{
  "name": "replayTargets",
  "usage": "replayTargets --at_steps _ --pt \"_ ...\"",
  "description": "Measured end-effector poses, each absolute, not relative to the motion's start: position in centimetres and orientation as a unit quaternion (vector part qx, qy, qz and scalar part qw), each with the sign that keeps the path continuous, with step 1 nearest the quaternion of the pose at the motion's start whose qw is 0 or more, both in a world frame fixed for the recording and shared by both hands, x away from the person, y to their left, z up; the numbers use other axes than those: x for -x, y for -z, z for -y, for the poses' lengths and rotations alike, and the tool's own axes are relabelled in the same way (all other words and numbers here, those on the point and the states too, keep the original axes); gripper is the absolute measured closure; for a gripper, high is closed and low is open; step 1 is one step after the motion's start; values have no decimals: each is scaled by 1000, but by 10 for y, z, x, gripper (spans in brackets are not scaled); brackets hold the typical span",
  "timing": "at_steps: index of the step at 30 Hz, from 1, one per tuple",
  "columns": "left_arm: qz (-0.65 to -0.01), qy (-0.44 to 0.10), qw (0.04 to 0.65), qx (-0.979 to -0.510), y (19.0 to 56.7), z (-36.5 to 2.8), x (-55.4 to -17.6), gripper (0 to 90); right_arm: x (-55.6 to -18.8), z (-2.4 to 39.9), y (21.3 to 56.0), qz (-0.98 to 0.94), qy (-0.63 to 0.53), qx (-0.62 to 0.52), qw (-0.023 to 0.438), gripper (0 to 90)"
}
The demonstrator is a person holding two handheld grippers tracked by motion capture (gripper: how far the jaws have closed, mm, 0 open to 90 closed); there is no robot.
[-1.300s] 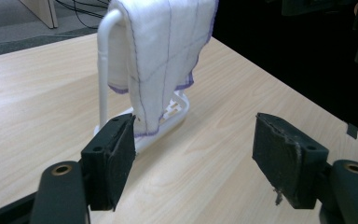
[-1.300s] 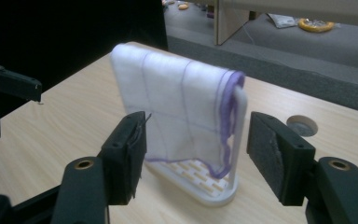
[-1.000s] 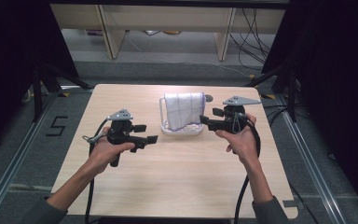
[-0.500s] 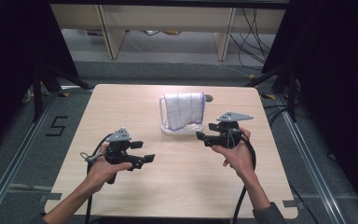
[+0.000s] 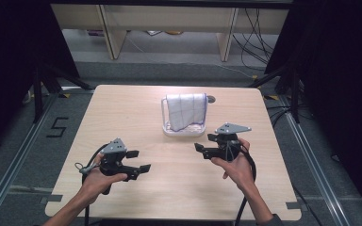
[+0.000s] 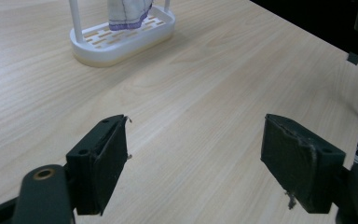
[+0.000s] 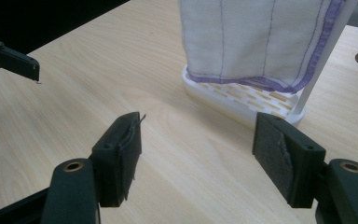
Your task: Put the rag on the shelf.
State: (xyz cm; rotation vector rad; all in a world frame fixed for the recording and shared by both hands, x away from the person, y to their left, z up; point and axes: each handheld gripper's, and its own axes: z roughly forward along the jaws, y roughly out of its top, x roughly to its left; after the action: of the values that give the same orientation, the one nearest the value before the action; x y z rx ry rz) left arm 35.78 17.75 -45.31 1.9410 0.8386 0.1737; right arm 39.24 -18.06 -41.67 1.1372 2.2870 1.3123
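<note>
A white cloth with thin purple lines (image 5: 185,110) hangs over a small white rack (image 5: 184,130) at the table's far middle. Both grippers are held over the near half of the table. My left gripper (image 5: 140,161) is open and empty at the near left, pointing right. My right gripper (image 5: 204,142) is open and empty at the near right, just in front of the rack and pointing left. In the left gripper view its jaws (image 6: 196,158) gape over bare wood, with the rack (image 6: 121,39) far ahead. In the right gripper view the cloth (image 7: 256,37) hangs close beyond my open gripper (image 7: 198,154).
The light wooden table (image 5: 122,117) has a round cable hole (image 5: 210,99) behind the rack. Dark frame posts and cables stand around the table. The left gripper's jaw (image 7: 9,58) shows at the far left of the right gripper view.
Both grippers have drawn back from beside the rack toward the near edge of the table. Cloth and rack have not moved.
</note>
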Motion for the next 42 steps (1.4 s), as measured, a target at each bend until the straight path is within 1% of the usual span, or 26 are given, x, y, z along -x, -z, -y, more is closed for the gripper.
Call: replayTargets --at_steps 4,7,12,15,21,25,27,28,29,30,32,34,38,39,42 --pt "-344 -77 484 -801 457 -179 -354 221 -386 178 423 -796 -450 -383 134 328" --pt "-342 -73 486 -801 462 -180 -351 221 -379 174 430 -798 -452 -379 123 326" --pt "-340 -75 470 -811 472 -181 -345 223 -364 170 445 -807 -438 -382 104 322" --pt "-338 -74 463 -816 475 -180 -342 223 -362 171 451 -810 -434 -379 105 320" --pt "-324 -74 456 -826 483 -178 -334 224 -350 175 465 -814 -432 -379 89 311" --pt "-323 -80 453 -827 487 -177 -329 223 -341 178 474 -815 -423 -386 88 281" --pt "-318 -80 454 -829 490 -176 -326 223 -334 177 478 -812 -419 -400 69 270" --pt "-317 -79 452 -830 492 -175 -324 221 -333 179 480 -816 -420 -390 77 260" --pt "-320 -78 452 -829 494 -174 -321 220 -329 178 481 -812 -421 -398 65 245" --pt "-320 -76 453 -829 497 -173 -319 218 -324 178 484 -814 -416 -400 66 214" --pt "-322 -67 448 -831 507 -172 -314 217 -321 179 488 -821 -413 -387 74 201" --pt "-323 -63 443 -834 508 -171 -312 213 -317 179 488 -819 -409 -394 80 201" --pt "-321 -57 450 -832 507 -173 -310 198 -309 179 494 -822 -409 -389 80 200" --pt "-320 -65 451 -831 508 -172 -310 194 -308 179 494 -822 -405 -392 82 200" --pt "-324 -64 447 -831 510 -170 -311 186 -308 179 496 -825 -397 -392 92 200"
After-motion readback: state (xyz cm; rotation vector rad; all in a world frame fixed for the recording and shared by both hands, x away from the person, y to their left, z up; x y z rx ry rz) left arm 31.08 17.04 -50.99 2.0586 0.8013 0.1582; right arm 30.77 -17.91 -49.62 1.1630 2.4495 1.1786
